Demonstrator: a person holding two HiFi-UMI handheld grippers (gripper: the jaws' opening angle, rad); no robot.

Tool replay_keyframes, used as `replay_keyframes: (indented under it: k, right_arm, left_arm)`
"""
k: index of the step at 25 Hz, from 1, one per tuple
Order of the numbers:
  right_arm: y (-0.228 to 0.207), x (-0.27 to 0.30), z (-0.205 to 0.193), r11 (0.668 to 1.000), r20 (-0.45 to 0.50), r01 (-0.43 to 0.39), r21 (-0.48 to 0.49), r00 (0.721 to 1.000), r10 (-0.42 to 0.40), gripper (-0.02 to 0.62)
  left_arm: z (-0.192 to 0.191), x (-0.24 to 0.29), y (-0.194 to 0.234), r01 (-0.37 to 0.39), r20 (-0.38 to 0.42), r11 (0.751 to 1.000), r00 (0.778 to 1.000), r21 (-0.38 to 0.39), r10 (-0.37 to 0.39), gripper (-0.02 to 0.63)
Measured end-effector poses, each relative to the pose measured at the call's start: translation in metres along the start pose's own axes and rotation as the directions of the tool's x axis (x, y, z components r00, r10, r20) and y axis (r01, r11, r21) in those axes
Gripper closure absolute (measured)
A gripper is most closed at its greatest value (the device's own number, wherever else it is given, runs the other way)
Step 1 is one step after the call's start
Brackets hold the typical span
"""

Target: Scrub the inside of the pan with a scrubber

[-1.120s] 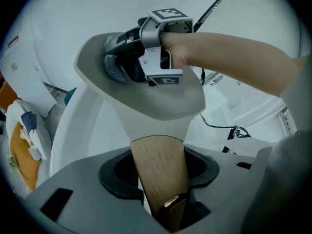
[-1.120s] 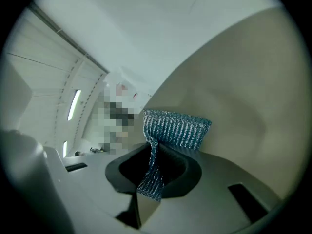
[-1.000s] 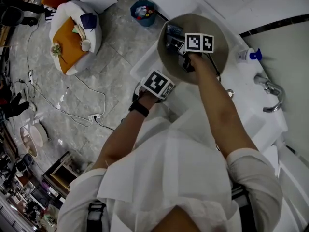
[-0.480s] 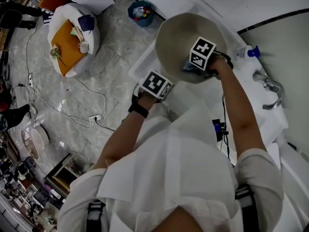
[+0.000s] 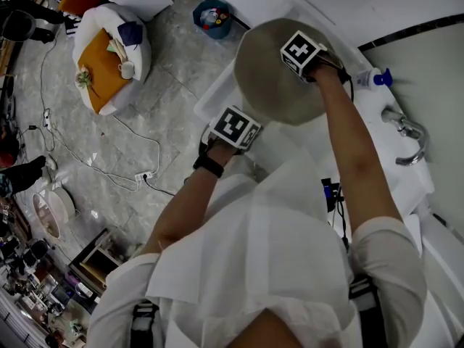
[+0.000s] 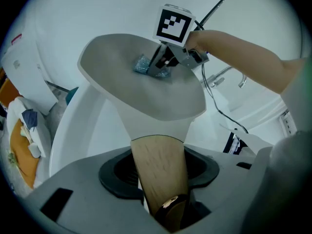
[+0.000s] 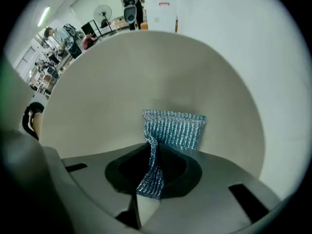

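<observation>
Over the white sink [image 5: 212,101], the pan [image 5: 268,78] is kept in the air by its wooden handle [image 6: 155,150], and the left gripper [image 6: 161,177] is clamped on this handle. The long axis of the pan runs from this gripper up and away to the bowl, whose inside is turned toward my right side.

The right gripper [image 7: 153,172] pinches one end of the blue-silver mesh scrubber [image 7: 173,128]. The free part of it lies flat on the inside of the pan, near the far rim. So the unscrubbed surface lies, as I judge, back toward the handle, and the next stroke should go in that direction. The right hand is the nearer one to the bowl.

I can read no brand or writing. The bottle [image 5: 373,82] beside the faucet [image 5: 406,133] is too small.
</observation>
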State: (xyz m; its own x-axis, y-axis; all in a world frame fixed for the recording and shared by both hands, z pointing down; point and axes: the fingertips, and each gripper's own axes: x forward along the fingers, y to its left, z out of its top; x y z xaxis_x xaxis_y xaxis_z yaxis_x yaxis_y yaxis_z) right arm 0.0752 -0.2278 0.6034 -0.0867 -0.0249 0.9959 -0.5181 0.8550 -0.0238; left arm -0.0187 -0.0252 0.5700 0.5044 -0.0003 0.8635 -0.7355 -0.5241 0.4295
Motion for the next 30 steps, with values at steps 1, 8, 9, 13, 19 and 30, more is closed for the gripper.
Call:
replay_keyframes:
  k: [1,8,9,13,19,30]
  right_arm:
    - [-0.003,0.0,0.014,1.0,0.071,0.015,0.002,0.997,-0.015,0.551]
    - [0.042,-0.004,0.078,0.997,0.393,-0.073,-0.026,0.916,0.077,0.551]
    - [0.057,-0.004,0.082,0.993,0.413,-0.11,-0.041,0.903,0.117,0.551]
    - [0.11,-0.002,0.067,0.961,0.378,-0.236,-0.148,0.884,0.275,0.552]
    - [0.143,0.0,-0.024,0.881,-0.015,-0.418,-0.223,0.905,0.425,0.554]
    - [0.029,0.004,-0.043,0.989,-0.15,-0.087,-0.12,0.986,0.069,0.554]
  left_arm:
    - [0.0,0.0,0.0,0.001,0.0,1.0,1.0,0.0,-0.001,0.379]
    - [0.001,0.001,0.0,0.005,-0.003,1.0,1.0,-0.002,-0.005,0.379]
    - [0.0,0.0,0.0,0.006,-0.004,1.0,1.0,-0.002,-0.006,0.379]
    - [-0.001,0.001,0.0,0.01,-0.003,1.0,1.0,-0.004,-0.01,0.379]
    - [0.0,0.001,0.0,0.008,0.001,1.0,1.0,0.0,-0.008,0.379]
    - [0.001,0.001,0.0,0.007,0.001,1.0,1.0,0.005,-0.007,0.379]
